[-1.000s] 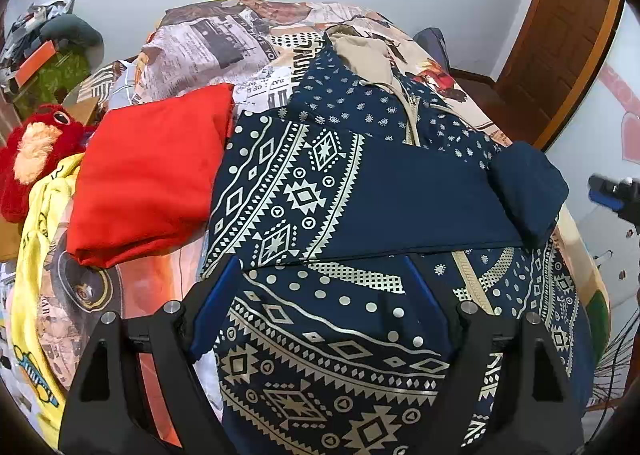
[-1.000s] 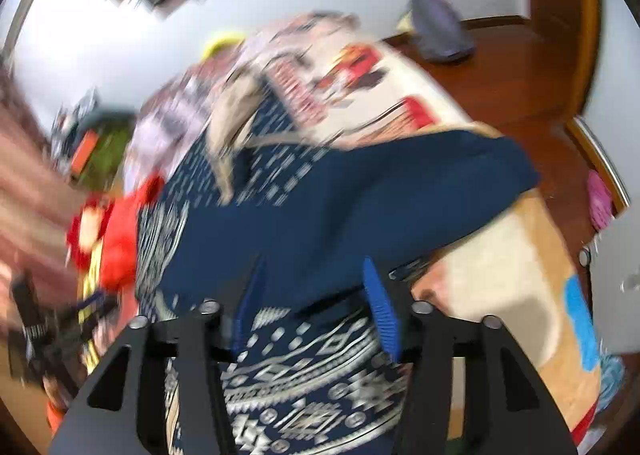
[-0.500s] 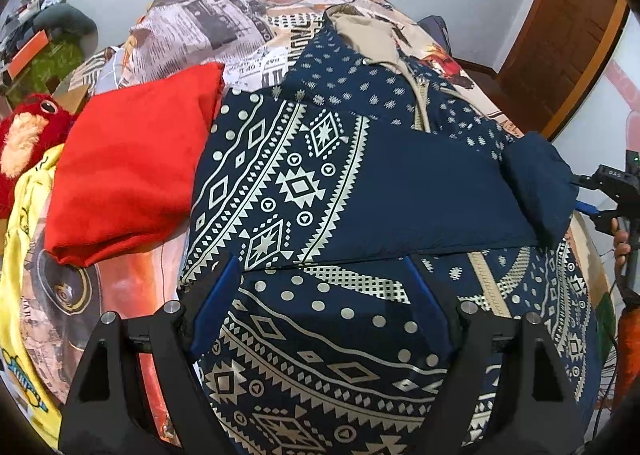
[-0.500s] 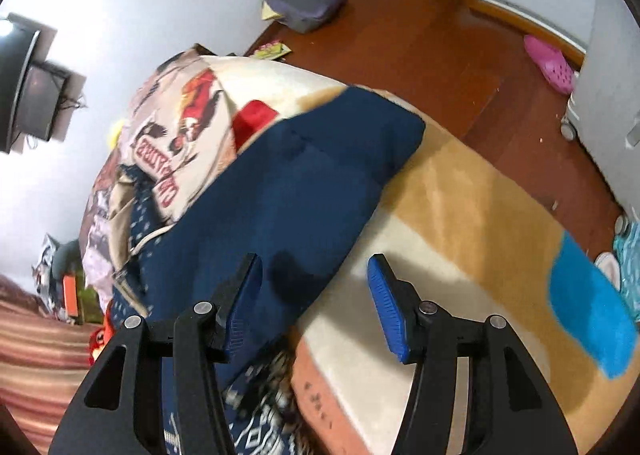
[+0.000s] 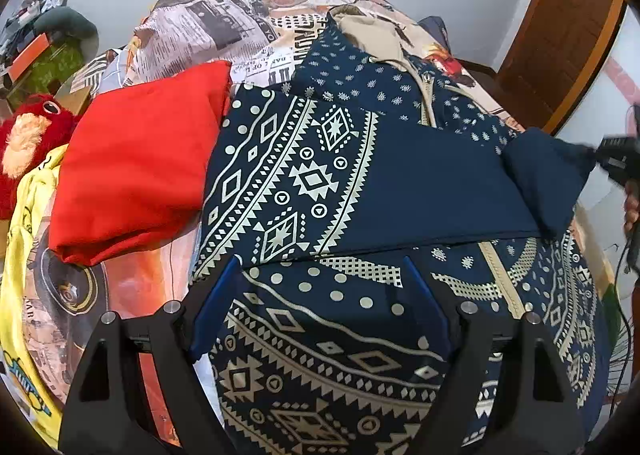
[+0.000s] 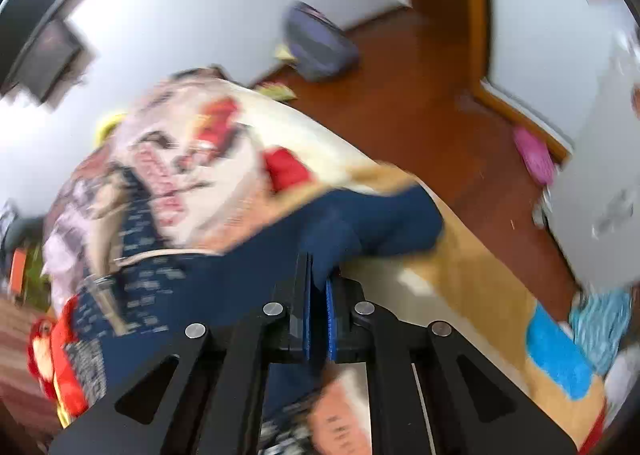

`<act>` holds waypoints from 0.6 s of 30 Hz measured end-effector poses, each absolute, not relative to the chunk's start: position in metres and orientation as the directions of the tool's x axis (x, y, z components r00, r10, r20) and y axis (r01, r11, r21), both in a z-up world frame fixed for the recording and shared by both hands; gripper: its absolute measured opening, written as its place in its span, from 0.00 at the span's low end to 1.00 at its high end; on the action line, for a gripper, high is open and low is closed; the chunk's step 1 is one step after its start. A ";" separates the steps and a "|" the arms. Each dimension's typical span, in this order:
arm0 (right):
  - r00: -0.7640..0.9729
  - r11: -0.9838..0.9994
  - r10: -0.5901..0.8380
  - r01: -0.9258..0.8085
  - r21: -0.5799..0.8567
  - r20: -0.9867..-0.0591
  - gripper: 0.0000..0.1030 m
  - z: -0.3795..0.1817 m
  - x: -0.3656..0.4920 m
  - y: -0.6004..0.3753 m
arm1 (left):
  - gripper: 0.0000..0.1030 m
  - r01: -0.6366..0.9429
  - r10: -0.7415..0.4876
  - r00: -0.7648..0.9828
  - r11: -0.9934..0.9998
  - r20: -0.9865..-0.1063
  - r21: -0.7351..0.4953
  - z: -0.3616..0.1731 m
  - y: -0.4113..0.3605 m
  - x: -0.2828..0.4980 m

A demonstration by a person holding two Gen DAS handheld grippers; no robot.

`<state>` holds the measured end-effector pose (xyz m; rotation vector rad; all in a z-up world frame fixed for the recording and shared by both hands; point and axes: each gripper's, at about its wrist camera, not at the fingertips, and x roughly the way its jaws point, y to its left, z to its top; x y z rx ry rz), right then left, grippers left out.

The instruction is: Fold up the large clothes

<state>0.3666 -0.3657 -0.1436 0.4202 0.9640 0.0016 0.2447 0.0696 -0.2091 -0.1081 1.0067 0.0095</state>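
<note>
Bedspread (image 5: 224,31) under everything; navy patterned hoodie (image 5: 320,183) spread across it, one sleeve (image 5: 440,191) folded over the chest. Your left gripper (image 5: 320,311) hangs wide open above the hem. Your right gripper (image 6: 319,295) has just clamped the sleeve cuff (image 6: 384,223).

Right wrist view is smeared by motion blur; bedspread (image 6: 188,159) print can't be read. In left view, right gripper (image 5: 618,159) is cut off by frame edge & blurred.
</note>
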 end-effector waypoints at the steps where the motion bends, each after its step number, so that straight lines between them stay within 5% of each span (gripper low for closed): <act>1: 0.589 0.924 0.196 0.157 0.349 -0.784 0.05 -0.134 0.365 -0.357 | 0.79 -0.054 -0.046 0.540 0.995 -0.840 -0.089 -0.207 0.071 0.243; 11: 0.656 0.903 0.420 -0.230 0.364 -0.628 0.05 -0.022 0.322 -0.212 | 0.79 -0.070 -0.068 0.606 0.988 -0.793 -0.138 -0.185 0.097 0.212; 18: 0.501 0.837 0.543 -0.388 0.386 -0.673 0.05 -0.059 0.310 -0.091 | 0.79 -0.130 -0.064 0.631 0.974 -0.773 -0.186 -0.176 0.134 0.184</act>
